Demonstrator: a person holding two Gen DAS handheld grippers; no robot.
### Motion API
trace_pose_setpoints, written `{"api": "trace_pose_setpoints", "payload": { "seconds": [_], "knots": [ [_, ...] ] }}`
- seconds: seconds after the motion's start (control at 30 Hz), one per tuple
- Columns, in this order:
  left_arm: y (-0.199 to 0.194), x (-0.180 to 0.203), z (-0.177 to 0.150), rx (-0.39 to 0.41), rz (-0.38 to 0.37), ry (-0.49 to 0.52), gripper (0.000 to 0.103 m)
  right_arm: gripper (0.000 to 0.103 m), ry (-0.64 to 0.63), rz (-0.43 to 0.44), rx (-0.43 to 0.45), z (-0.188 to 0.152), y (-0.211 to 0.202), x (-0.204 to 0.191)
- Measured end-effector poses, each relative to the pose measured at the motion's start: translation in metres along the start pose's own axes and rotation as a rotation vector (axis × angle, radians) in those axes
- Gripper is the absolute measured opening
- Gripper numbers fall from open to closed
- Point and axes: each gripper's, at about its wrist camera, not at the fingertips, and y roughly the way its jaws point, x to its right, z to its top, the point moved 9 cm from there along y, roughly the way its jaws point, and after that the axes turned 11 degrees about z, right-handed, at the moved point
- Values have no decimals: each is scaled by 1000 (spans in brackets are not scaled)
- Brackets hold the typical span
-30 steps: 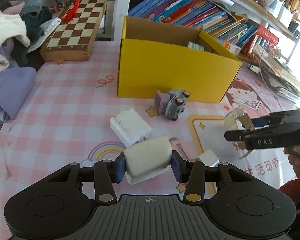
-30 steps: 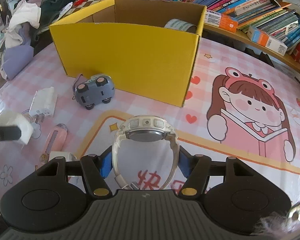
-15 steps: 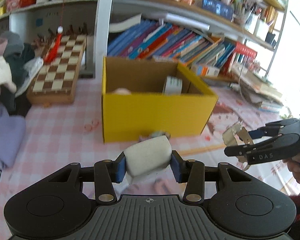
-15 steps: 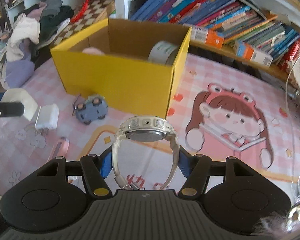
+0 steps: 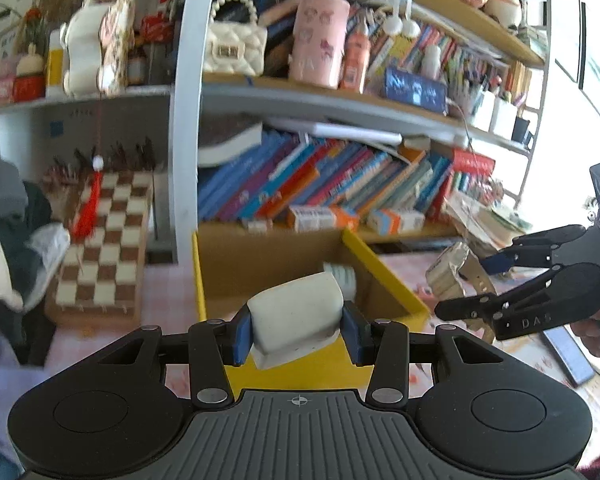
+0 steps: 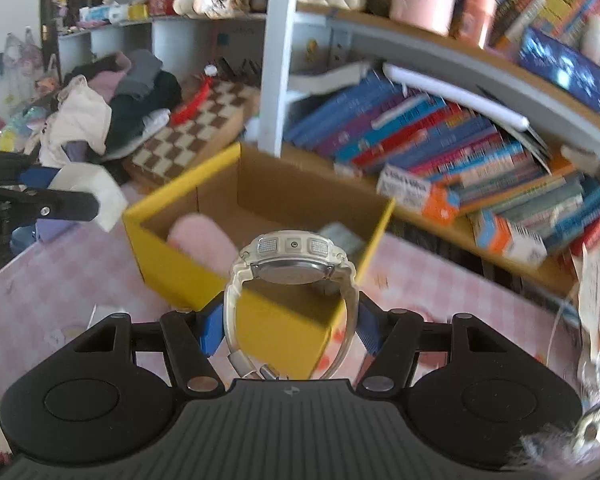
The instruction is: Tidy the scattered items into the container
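Observation:
My left gripper [image 5: 296,334] is shut on a white soft block [image 5: 296,322] and holds it in the air over the near wall of the yellow cardboard box [image 5: 384,276]. My right gripper [image 6: 290,322] is shut on a white wristwatch [image 6: 292,264], raised just in front of the box's near corner [image 6: 284,320]. Inside the box lie a pink soft item [image 6: 200,240] and a roll of tape [image 6: 342,236]. The right gripper with the watch shows at the right of the left wrist view [image 5: 472,280]; the left gripper with the block shows at the left of the right wrist view [image 6: 76,196].
A chessboard [image 5: 104,256] lies on the pink checked table [image 6: 40,280] left of the box. A pile of clothes [image 6: 112,112] sits at the far left. Bookshelves [image 5: 340,184] full of books stand right behind the box. A white upright post [image 6: 278,60] rises behind it.
Both grippers have risen from the table and moved toward the box, each still holding its item. The toy car and other loose items have dropped out of view.

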Motion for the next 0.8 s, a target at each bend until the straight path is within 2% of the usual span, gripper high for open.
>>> {"api": "trace_pose_setpoints", "payload": {
  "seconds": [0.2,0.33,0.6,0.8],
  "knots": [
    [26,-2,26,23,3,18,43,62,-70,20,-27,27,38,9],
    [53,-6,35,-18,-28,-49,43,62,-117,33,-49,45,65,15],
    [108,-5,41,-75,29,22,43,62,-211,58,-91,80,118,28],
    [155,-9,29,-160,81,66,43,62,-301,107,-159,84,163,27]
  ]
}}
